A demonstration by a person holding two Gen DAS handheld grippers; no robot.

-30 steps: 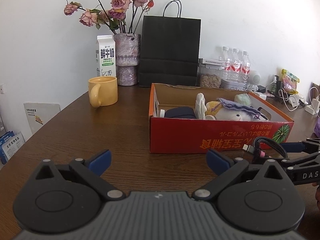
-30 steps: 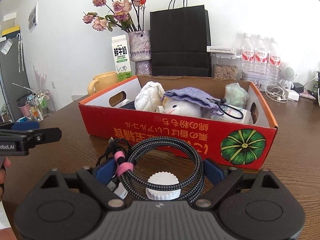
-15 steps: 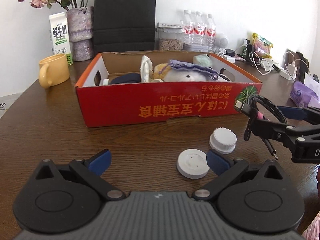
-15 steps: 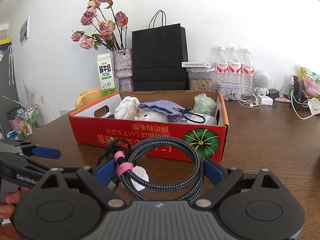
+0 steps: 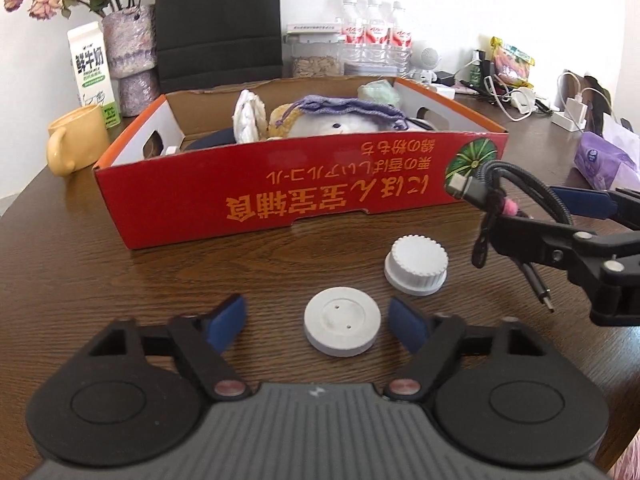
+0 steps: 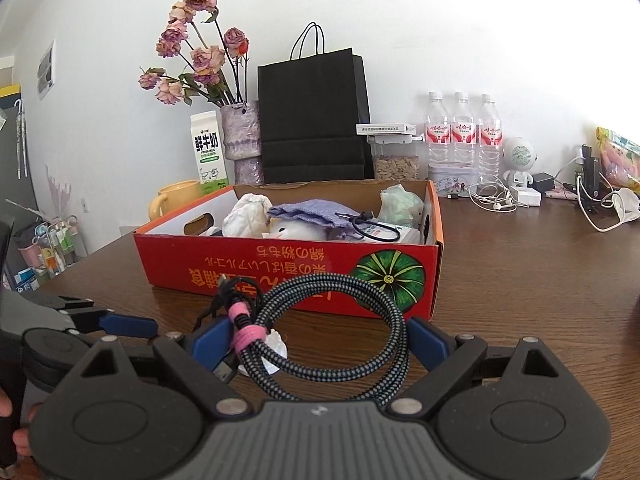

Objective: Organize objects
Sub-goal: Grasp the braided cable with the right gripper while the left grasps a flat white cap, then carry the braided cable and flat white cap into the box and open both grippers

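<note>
Two white caps, a flat one (image 5: 342, 327) and a ribbed one (image 5: 416, 265), are seen before the red box (image 5: 280, 196). The flat cap is framed, seemingly untouched, by the wide-open left gripper (image 5: 318, 318). A coiled cable (image 6: 320, 320) is clamped in the right gripper (image 6: 316, 338).

Upside-down "にほんかぼちゃ"-style Japanese print on red box (image 5: 304, 208); "鲜牛奶" on milk carton (image 6: 209, 152).

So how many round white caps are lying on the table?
2. A flat white cap lies between the left gripper fingers; a ridged white cap sits further right, before the red box. Others may be hidden.
</note>
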